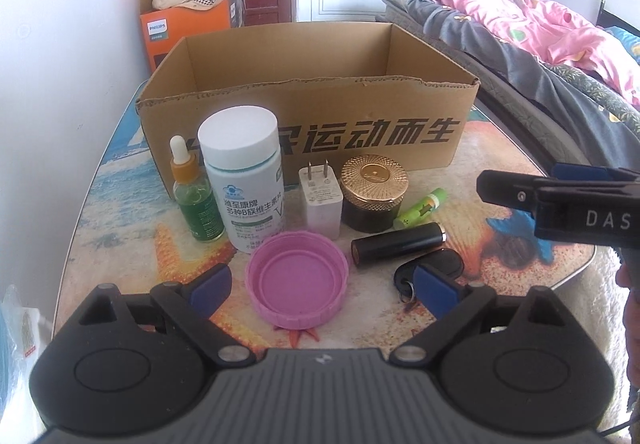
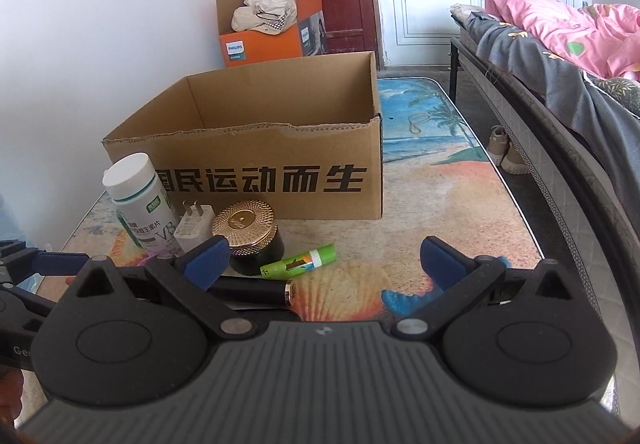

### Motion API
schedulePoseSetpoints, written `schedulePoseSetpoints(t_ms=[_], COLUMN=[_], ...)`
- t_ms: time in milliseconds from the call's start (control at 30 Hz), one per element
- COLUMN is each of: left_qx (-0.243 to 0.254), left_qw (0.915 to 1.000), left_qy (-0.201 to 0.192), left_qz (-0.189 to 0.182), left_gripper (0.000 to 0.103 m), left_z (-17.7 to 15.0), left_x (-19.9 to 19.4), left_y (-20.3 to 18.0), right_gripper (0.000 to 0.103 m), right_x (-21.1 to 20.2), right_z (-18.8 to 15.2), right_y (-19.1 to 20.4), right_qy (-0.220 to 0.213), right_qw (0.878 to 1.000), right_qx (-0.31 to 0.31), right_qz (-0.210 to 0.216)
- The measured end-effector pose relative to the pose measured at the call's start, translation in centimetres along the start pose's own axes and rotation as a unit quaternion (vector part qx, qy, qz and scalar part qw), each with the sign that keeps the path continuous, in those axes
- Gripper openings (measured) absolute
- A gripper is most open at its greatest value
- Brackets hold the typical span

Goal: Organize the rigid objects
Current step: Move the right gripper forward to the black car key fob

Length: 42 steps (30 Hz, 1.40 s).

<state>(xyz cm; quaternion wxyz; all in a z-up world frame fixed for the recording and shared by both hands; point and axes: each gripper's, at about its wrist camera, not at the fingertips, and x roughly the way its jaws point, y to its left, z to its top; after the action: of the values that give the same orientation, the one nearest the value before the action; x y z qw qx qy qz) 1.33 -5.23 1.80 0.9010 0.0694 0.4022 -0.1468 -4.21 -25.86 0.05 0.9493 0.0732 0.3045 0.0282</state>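
- Nearest: my left tongs (image 1: 322,286), fingers spread apart and empty, straddle the upturned pink lid (image 1: 297,278), likely my first pick.
- Alongside: my right tongs (image 2: 325,263), also apart, hold nothing.
- Mid-row: black cylinder (image 1: 398,243), key fob (image 1: 434,265), green tube (image 1: 420,209), gold-capped jar (image 1: 374,192), charger (image 1: 320,202), vitamin bottle (image 1: 246,180), dropper bottle (image 1: 192,196), all loose on the mat.
- Farthest: cardboard box (image 1: 304,136), open-topped, seemingly their destination.

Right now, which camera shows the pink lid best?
The left wrist view: the pink lid lies whole and unobstructed, open side up, between the open jaws. In the right wrist view only a pink sliver shows behind the left finger, below the white bottle.
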Motion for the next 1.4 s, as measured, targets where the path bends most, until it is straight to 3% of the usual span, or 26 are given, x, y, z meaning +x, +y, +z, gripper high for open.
schedulePoseSetpoints(t_ms=[200, 367, 567, 967, 1400], left_qx=[0.008, 0.035, 0.049, 0.037, 0.05], left_qw=[0.9995, 0.9984, 0.9979, 0.9979, 0.9973], left_qy=[0.03, 0.043, 0.043, 0.053, 0.054], left_qz=[-0.003, 0.013, 0.009, 0.001, 0.006], left_gripper=[0.085, 0.074, 0.073, 0.071, 0.072], left_z=[-0.5, -0.7, -0.6, -0.3, 0.0], left_x=[1.4, 2.5, 3.3, 4.1, 4.5], left_y=[0.1, 0.3, 0.8, 1.6, 0.8], right_gripper=[0.097, 0.081, 0.058, 0.031, 0.021], right_x=[1.1, 2.3, 4.3, 6.8, 5.9], right_z=[-0.3, -0.6, -0.9, -1.0, -1.7], right_y=[0.0, 0.2, 0.2, 1.3, 0.1], right_qy=[0.032, 0.062, 0.1, 0.131, 0.132], right_qw=[0.999, 0.996, 0.992, 0.987, 0.985], right_qx=[0.011, 0.031, 0.064, 0.065, 0.081], right_qz=[0.042, 0.057, 0.053, 0.064, 0.071])
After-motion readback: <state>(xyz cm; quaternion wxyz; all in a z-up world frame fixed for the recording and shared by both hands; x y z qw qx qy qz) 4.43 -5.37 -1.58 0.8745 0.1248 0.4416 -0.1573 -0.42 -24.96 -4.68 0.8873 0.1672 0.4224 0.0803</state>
